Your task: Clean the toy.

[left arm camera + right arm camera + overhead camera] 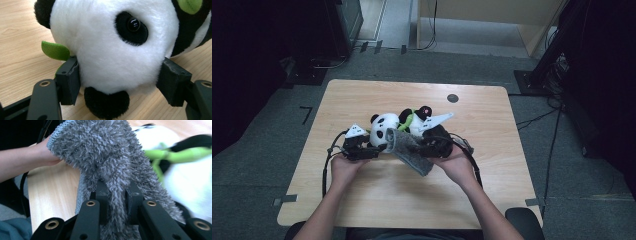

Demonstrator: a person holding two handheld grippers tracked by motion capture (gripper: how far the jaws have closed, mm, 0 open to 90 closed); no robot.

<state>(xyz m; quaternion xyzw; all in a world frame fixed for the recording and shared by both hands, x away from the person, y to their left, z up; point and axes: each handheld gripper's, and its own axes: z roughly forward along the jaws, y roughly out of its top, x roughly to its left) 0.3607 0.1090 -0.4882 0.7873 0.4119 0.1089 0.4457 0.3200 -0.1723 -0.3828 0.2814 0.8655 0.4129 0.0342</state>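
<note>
A black-and-white plush panda (384,125) with green leaf trim lies in the middle of the wooden table (362,95). In the left gripper view its white head (110,45) sits between my black jaws, and both pads press into the fur. My left gripper (372,147) (120,80) is shut on that head from the near left side. My right gripper (427,142) (117,195) is shut on a fold of a shaggy grey cloth (409,150) (110,152). The cloth drapes against the panda's near side and hides part of its body.
A small dark round disc (452,98) sits in the table's far right part. Black cables (328,165) trail from both grippers over the tabletop. Dark equipment (562,55) and cables stand on the floor at the right, and light wooden furniture (492,20) at the back.
</note>
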